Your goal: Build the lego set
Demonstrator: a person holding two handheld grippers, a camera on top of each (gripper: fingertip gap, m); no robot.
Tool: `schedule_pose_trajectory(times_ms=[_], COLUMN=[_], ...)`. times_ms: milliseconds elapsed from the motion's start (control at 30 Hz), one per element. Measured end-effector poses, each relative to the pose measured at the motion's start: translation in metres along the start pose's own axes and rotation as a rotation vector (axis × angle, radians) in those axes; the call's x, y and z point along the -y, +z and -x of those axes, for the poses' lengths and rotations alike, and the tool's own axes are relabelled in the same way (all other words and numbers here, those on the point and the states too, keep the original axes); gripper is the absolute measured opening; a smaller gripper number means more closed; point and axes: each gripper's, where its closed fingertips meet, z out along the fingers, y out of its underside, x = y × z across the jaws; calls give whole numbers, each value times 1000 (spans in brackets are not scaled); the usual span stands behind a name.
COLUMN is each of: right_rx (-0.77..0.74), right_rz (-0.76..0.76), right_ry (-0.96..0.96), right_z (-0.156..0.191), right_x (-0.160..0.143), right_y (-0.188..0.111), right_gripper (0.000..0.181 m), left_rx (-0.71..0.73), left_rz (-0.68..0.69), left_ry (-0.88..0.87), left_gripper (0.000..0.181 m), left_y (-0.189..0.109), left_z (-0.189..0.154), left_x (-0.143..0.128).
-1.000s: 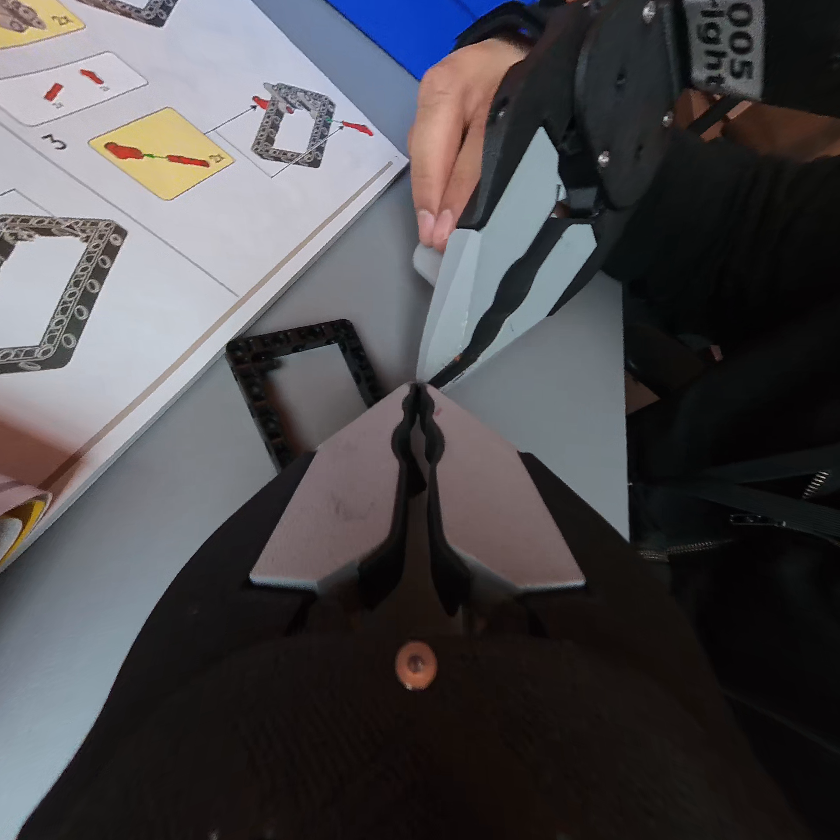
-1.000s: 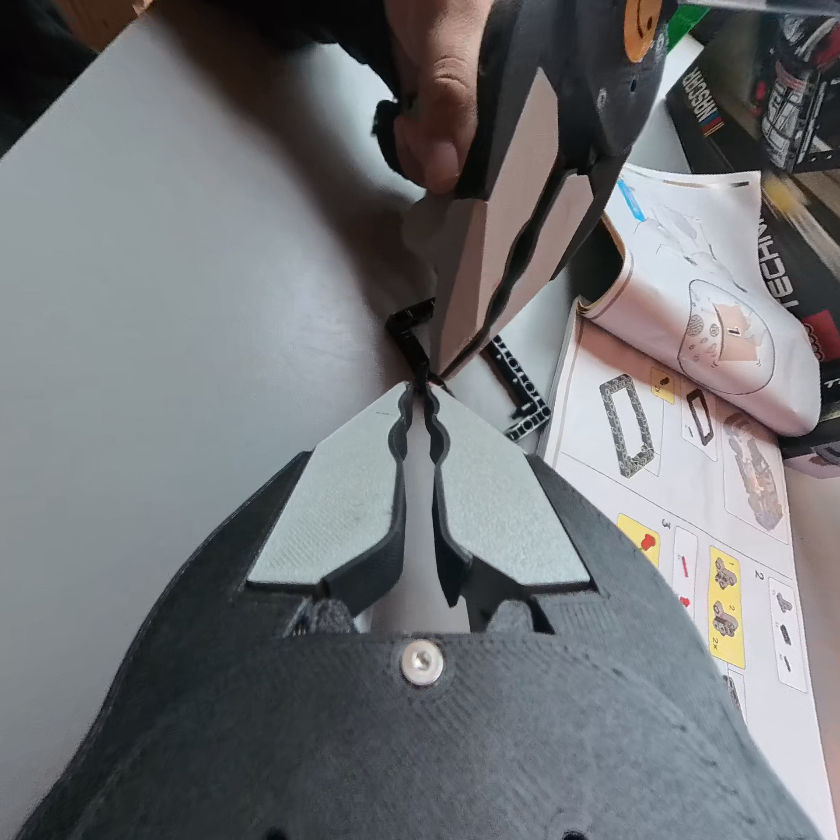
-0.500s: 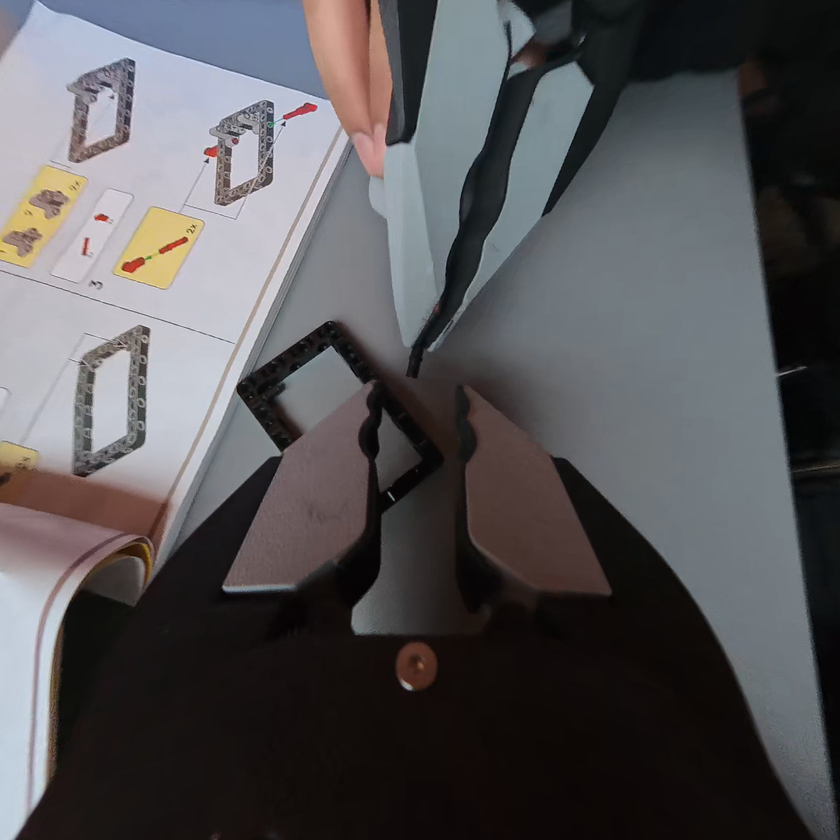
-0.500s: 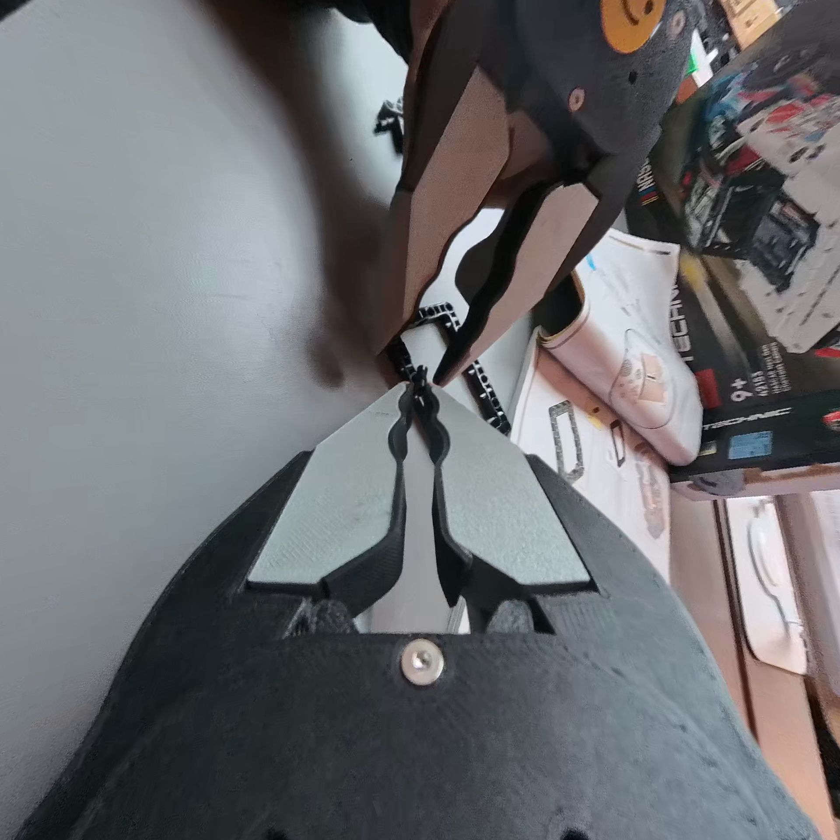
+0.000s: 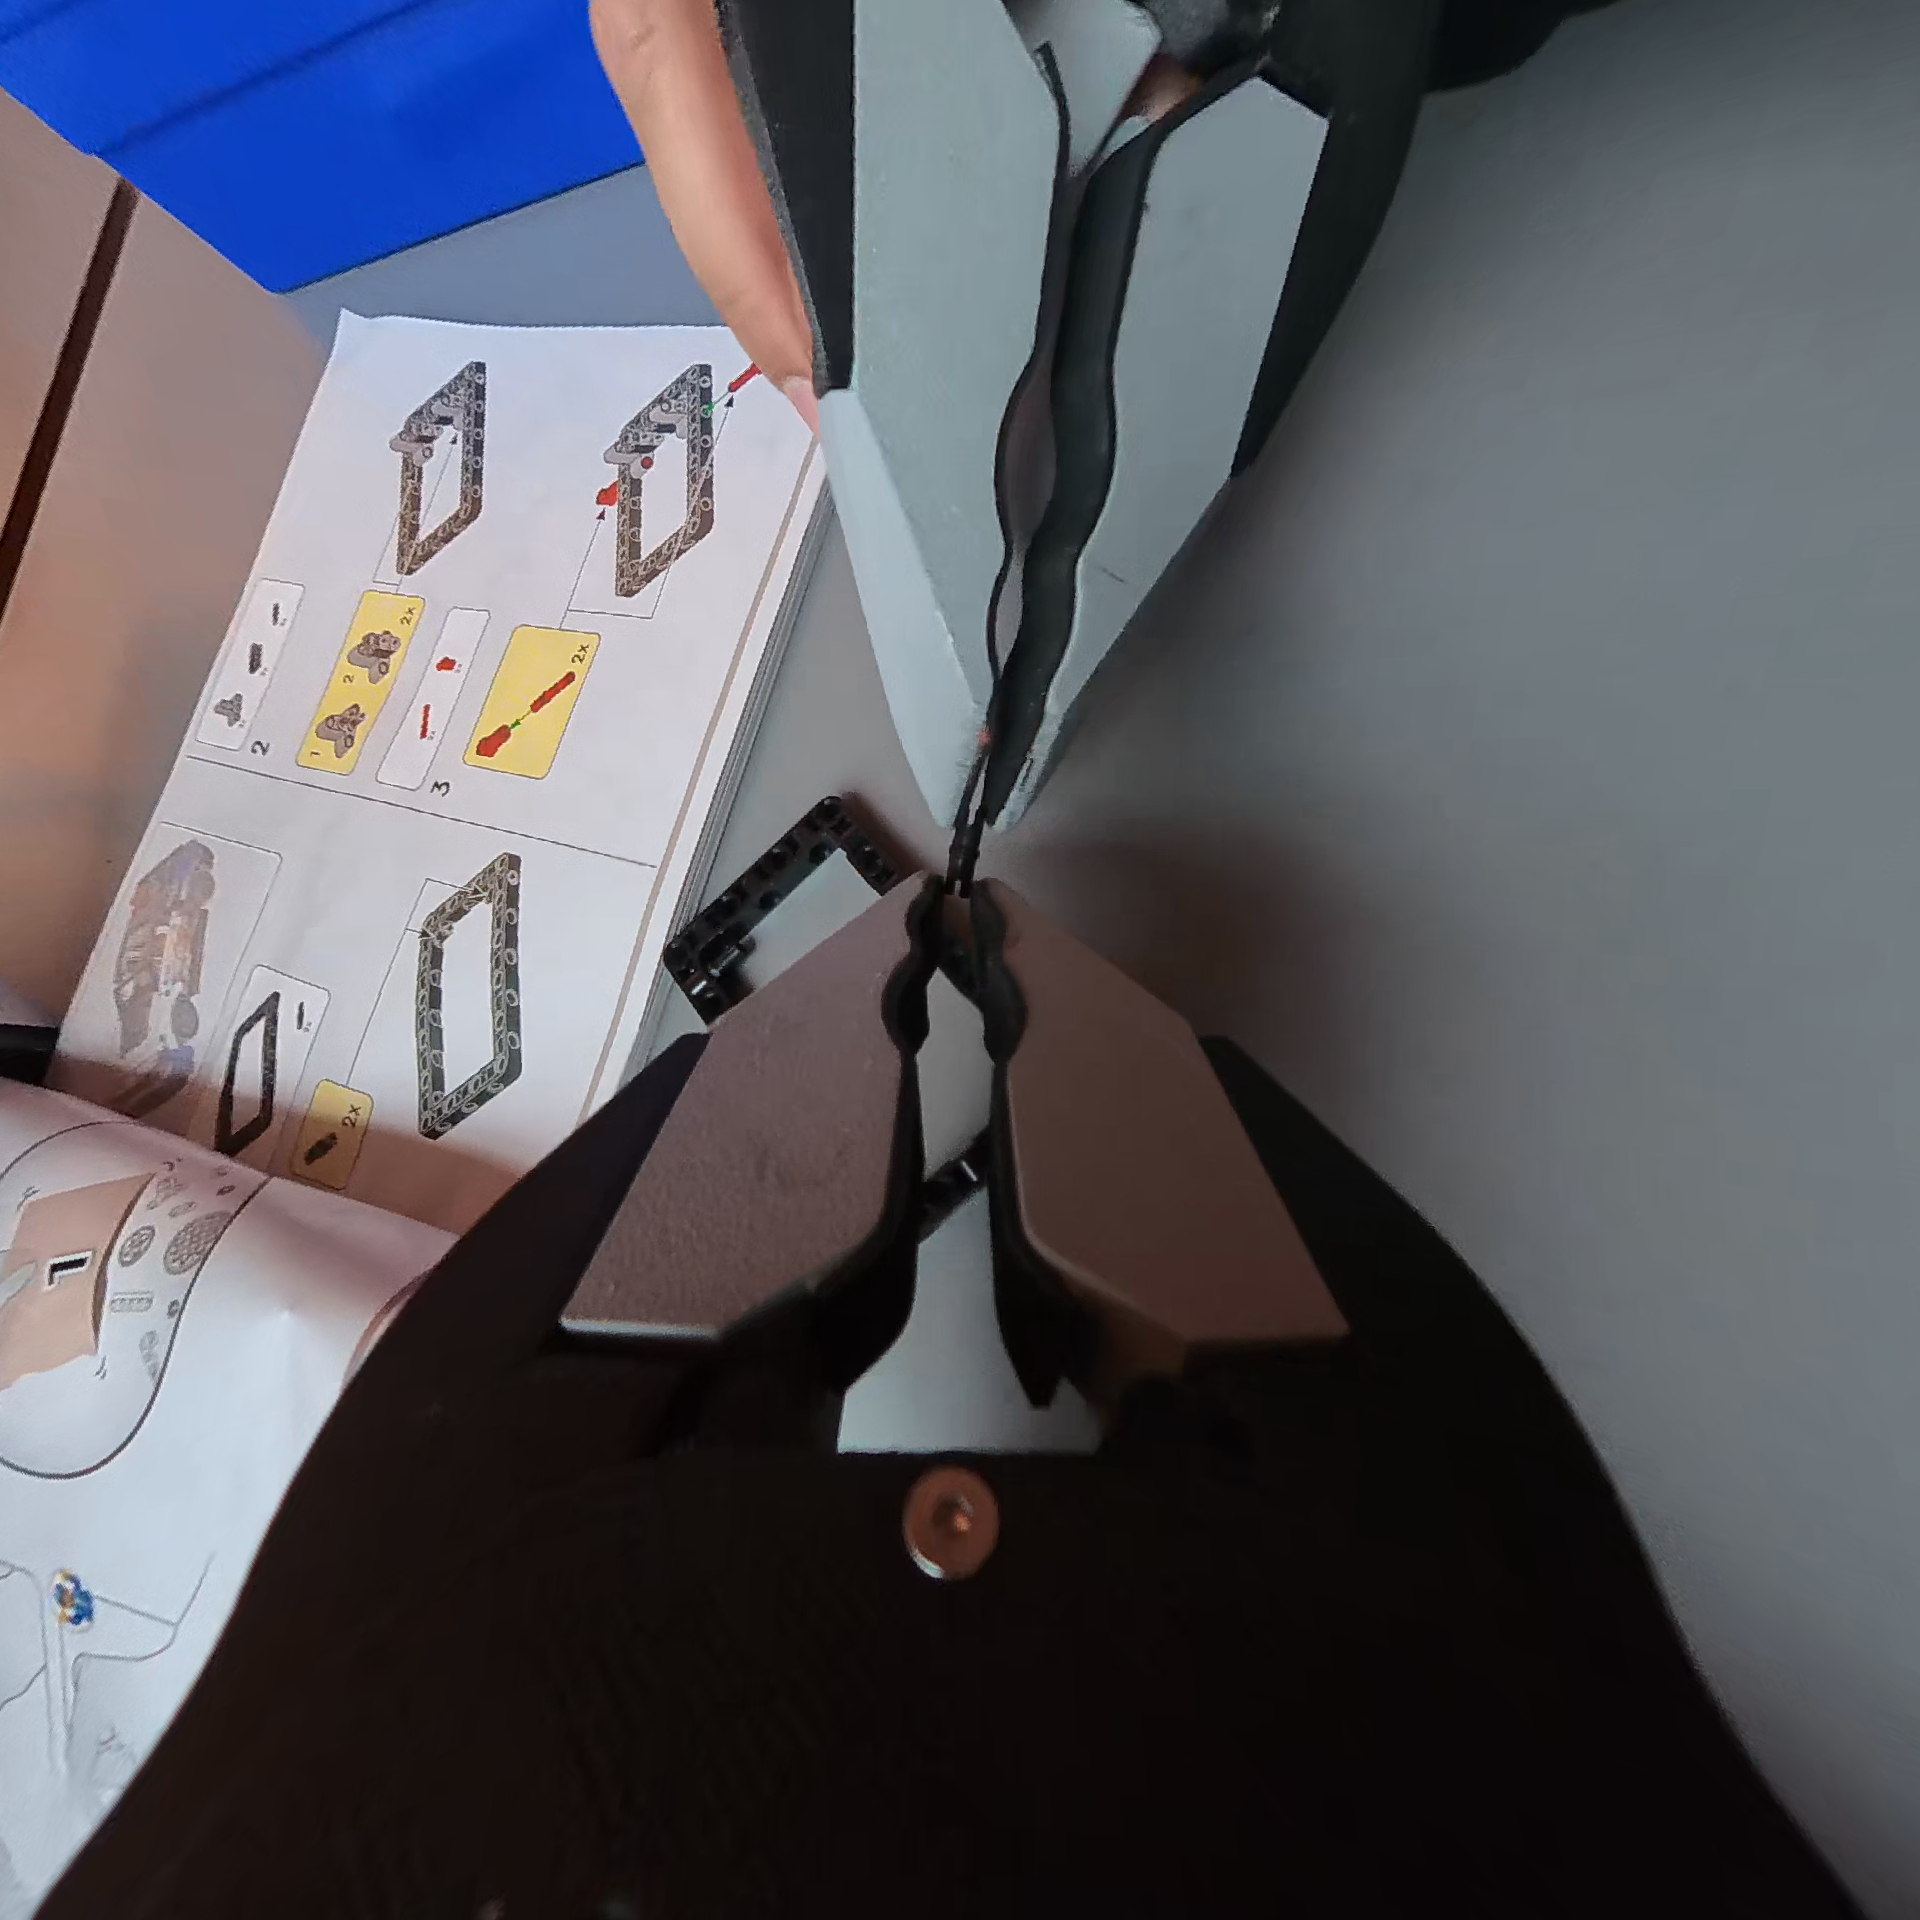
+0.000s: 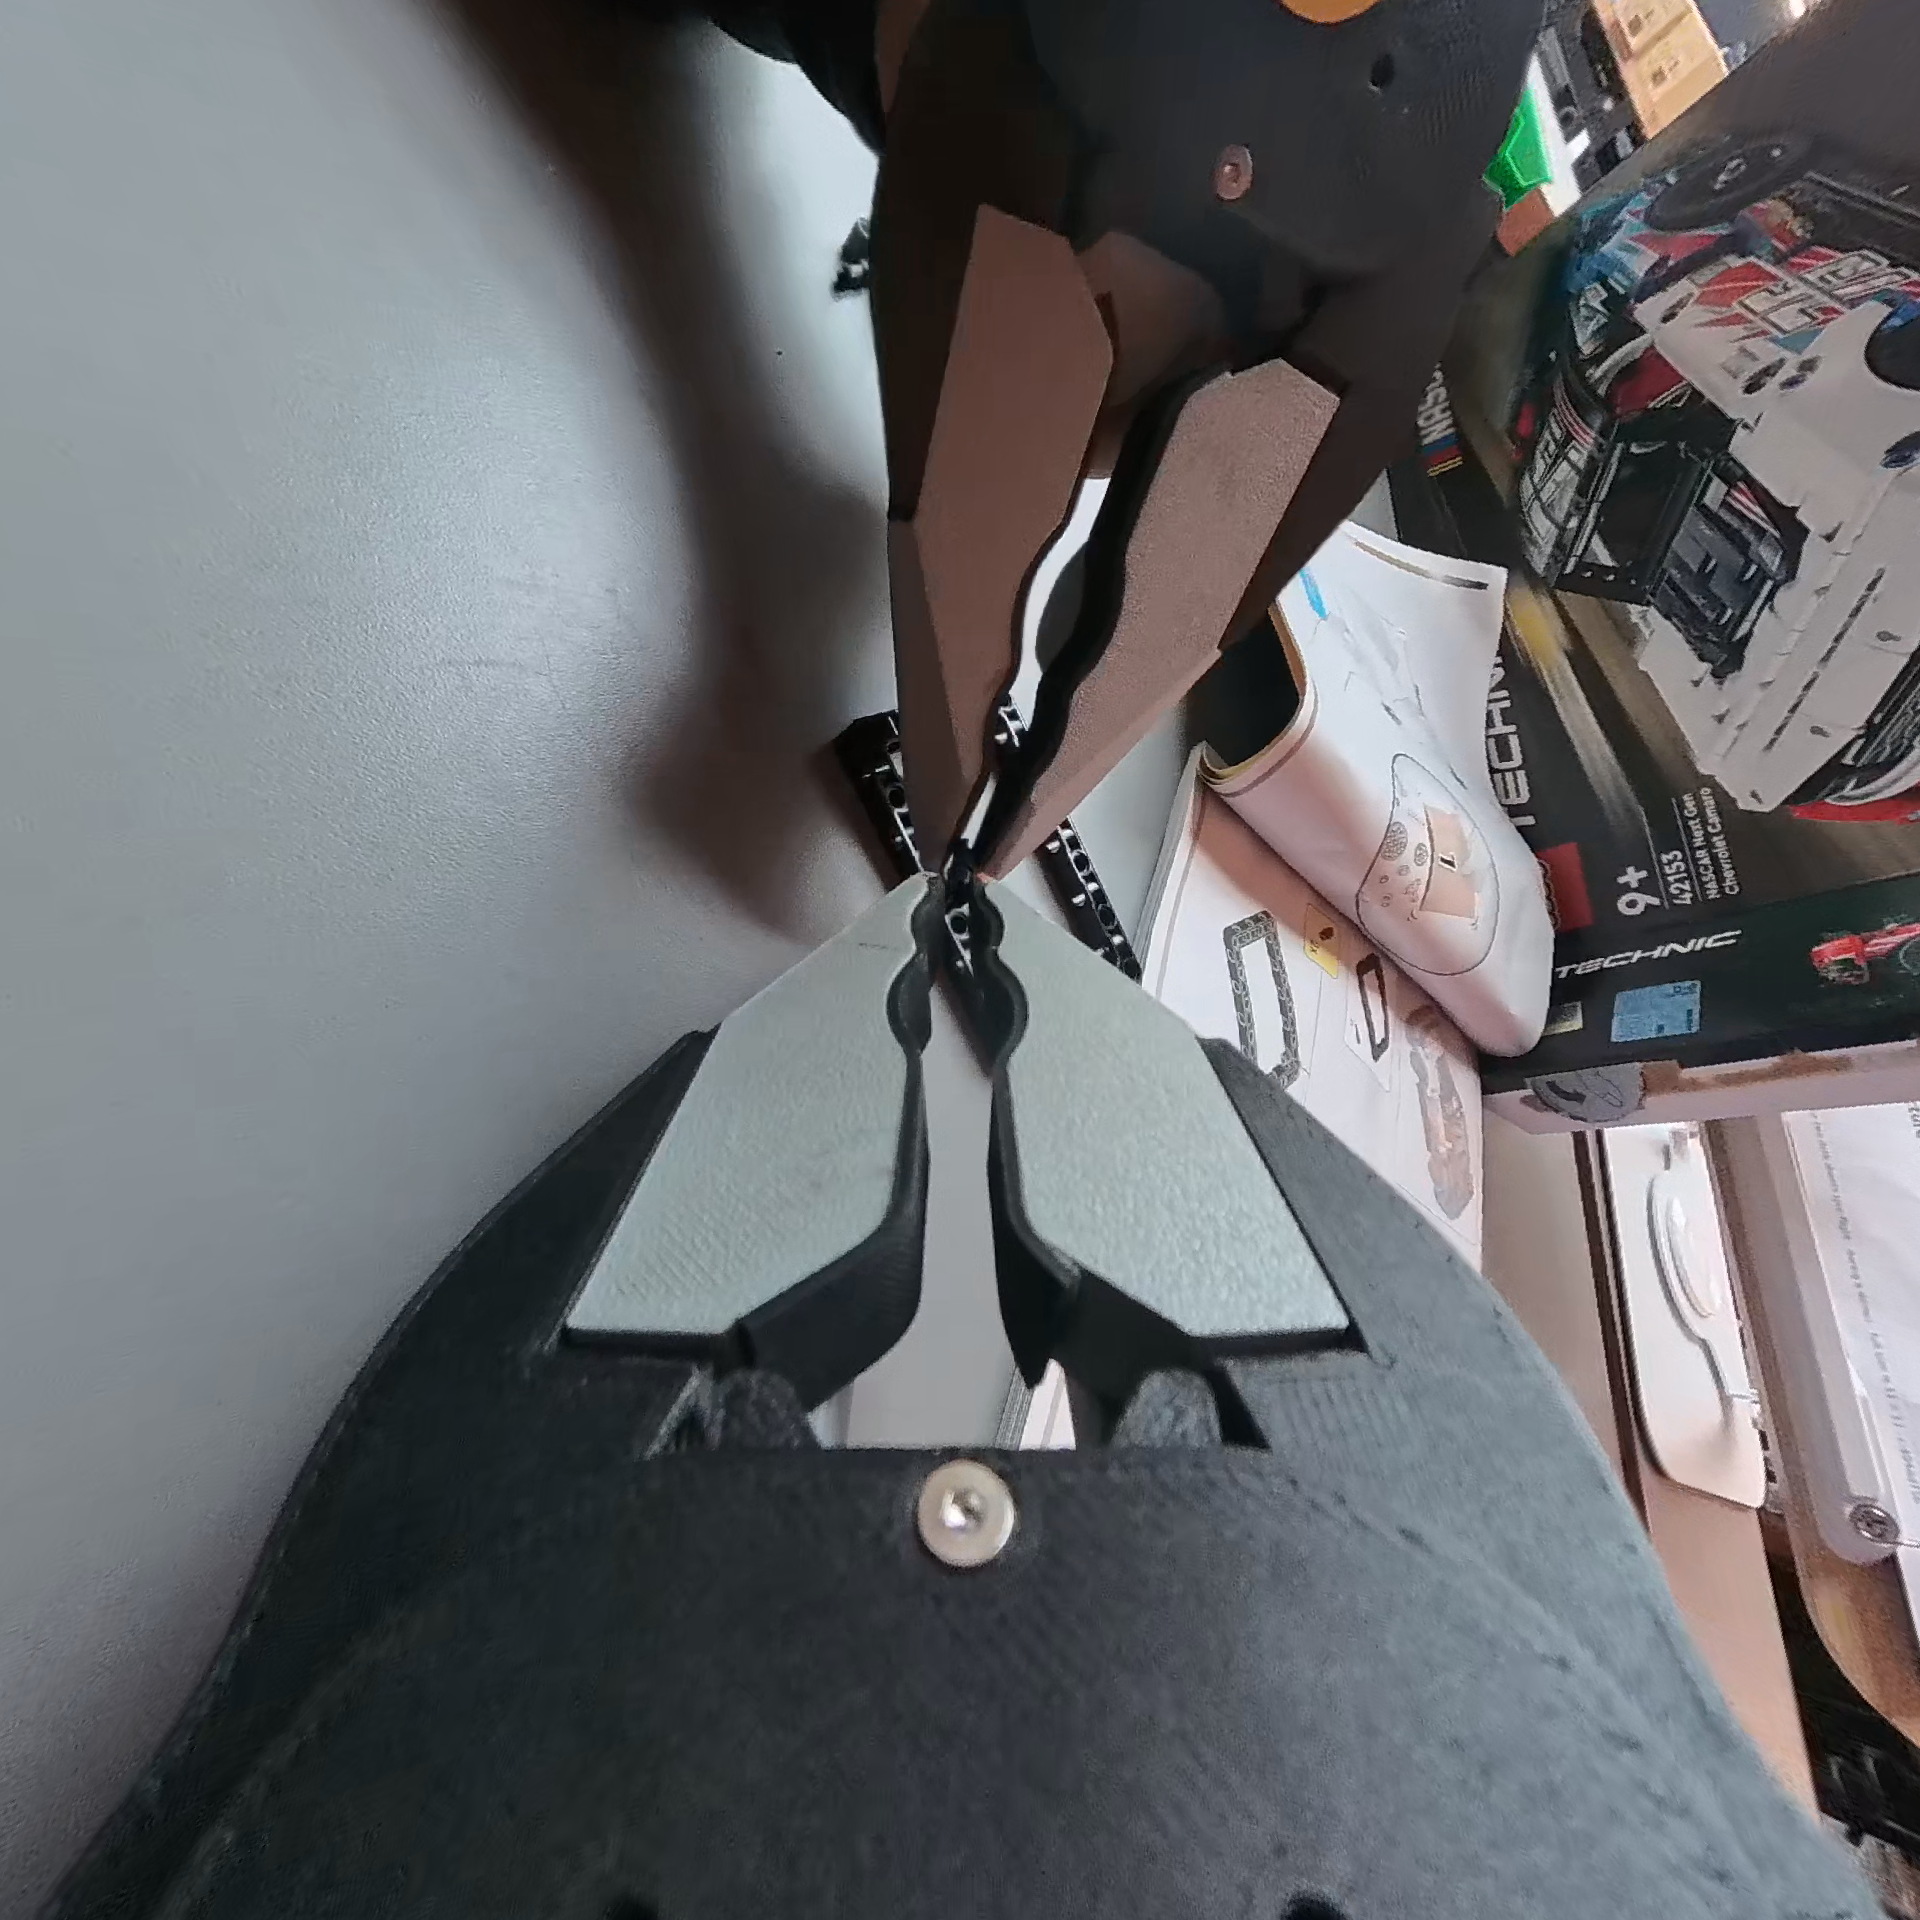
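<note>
A small black Lego piece (image 5: pixel 961 857) hangs in the air between the tips of both grippers. My left gripper (image 5: pixel 954 902) is shut on its near end. My right gripper (image 5: pixel 977 816) comes down from above, also shut on it. In the right wrist view the piece (image 6: pixel 961 920) sits between my right gripper's tips (image 6: pixel 958 899), with the left gripper (image 6: pixel 977 857) touching from above. A black rectangular Lego frame (image 5: pixel 769 914) lies flat on the grey table (image 5: pixel 1558 727) just under and left of the tips. It also shows in the right wrist view (image 6: pixel 883 800).
The open instruction booklet (image 5: pixel 468 727) lies left of the frame, with a curled page (image 6: pixel 1382 821) beside it. The Lego set box (image 6: pixel 1714 520) stands beyond the booklet. A blue object (image 5: pixel 312 125) is at the far left. A hand (image 5: pixel 707 187) holds the right gripper. The grippers are tip to tip, or close to it.
My left gripper opened half a second ago and has now shut again at the right gripper's tips. The right gripper stayed shut throughout.
</note>
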Motion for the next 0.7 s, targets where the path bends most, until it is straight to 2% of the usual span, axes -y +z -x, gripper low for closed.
schedule_pose_trajectory(times_ms=[200, 367, 700], right_rx=[-18, -7, -26], right_rz=[-3, -14, 20], right_ry=[9, 118, 147], right_z=[-4, -9, -14], right_x=[-1, -4, -10], right_y=[-1, -1, -1], right_gripper=[1, 4, 2], left_rx=[67, 129, 184], left_rz=[12, 0, 69], left_ry=[61, 70, 85], left_gripper=[2, 1, 2], left_y=[-1, -3, -1], left_z=[5, 8, 16], left_x=[2, 11, 1])
